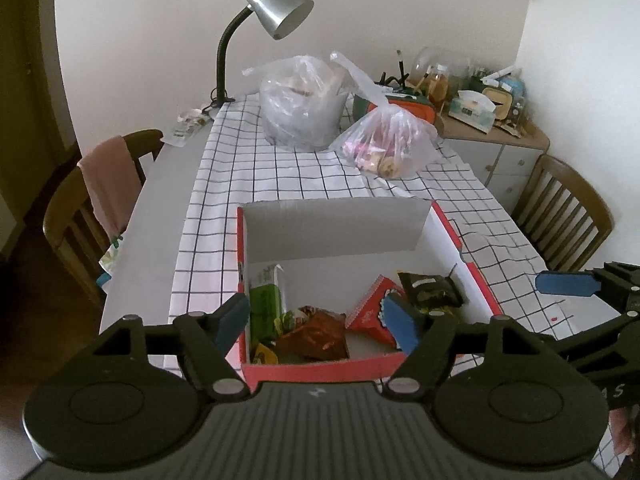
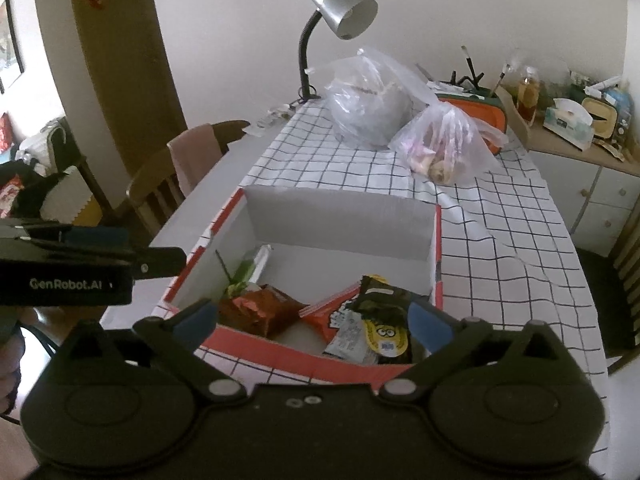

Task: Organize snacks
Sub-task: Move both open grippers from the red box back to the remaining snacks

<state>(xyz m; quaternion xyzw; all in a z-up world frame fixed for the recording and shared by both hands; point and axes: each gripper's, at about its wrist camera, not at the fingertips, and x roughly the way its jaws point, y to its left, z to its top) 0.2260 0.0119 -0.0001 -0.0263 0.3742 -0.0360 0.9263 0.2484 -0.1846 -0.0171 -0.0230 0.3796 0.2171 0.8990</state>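
Right now both grippers are hanging above the near edge of the red cardboard box, which is sitting on the checked tablecloth. The left gripper is standing with jaws spread and nothing between them; the right gripper is spread wide and empty too. Snack packets are lying inside the box: a green one, a brown one, a red one and a dark one. Their printing is too blurred to read, and the gripper bodies are hiding the box's front. Behind, two clear plastic bags are holding things I cannot make out.
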